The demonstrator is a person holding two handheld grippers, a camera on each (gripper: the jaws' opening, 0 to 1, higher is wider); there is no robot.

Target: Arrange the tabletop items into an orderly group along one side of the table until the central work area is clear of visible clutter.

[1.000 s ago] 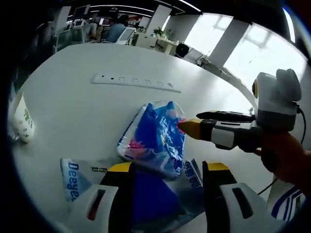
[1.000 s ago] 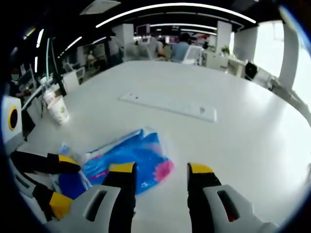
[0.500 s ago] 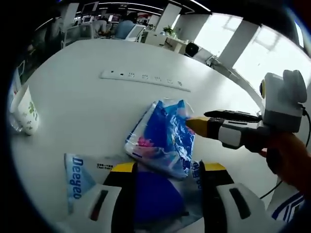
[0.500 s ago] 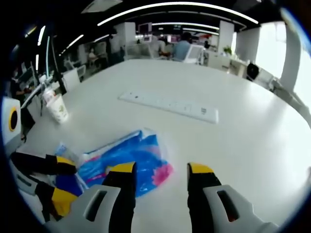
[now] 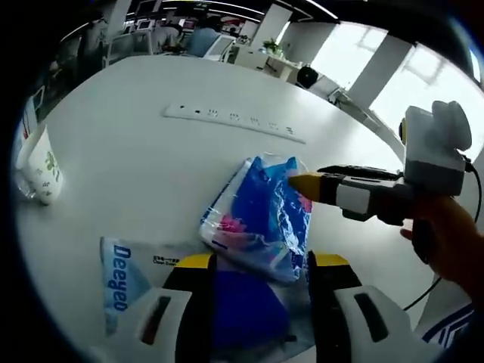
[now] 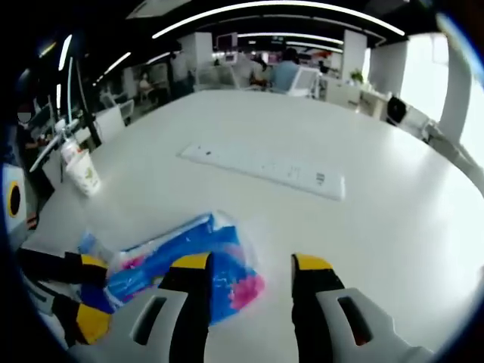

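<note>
In the left gripper view, a white round tabletop [image 5: 136, 151] is seen. A blue and pink plastic tissue pack [image 5: 261, 215] lies near the middle of it. Between the two yellow-tipped jaws of the left claw [image 5: 257, 265], which are spread wide and hold nothing, a dark blue flat plastic pack [image 5: 242, 310] is seen, partly under the tissue pack. A white and blue wrapper with printed letters [image 5: 121, 276] lies just beside it on the left. A long white power strip [image 5: 234, 121] is placed farther on the tabletop, and a white paper cup with green print [image 5: 41, 166] stands at the left edge. The right claw [image 5: 299, 184] comes in from the right, held by a hand [image 5: 446, 242]; its yellow tip seems to touch the edge of the tissue pack.

In the right gripper view, the right claw [image 6: 249, 265] is spread wide, empty, with the tissue pack [image 6: 189, 257] by its left jaw. The left claw [image 6: 89, 291] is seen at the lower left. The power strip [image 6: 265, 170] and the paper cup [image 6: 83, 174] are well apart behind.
</note>
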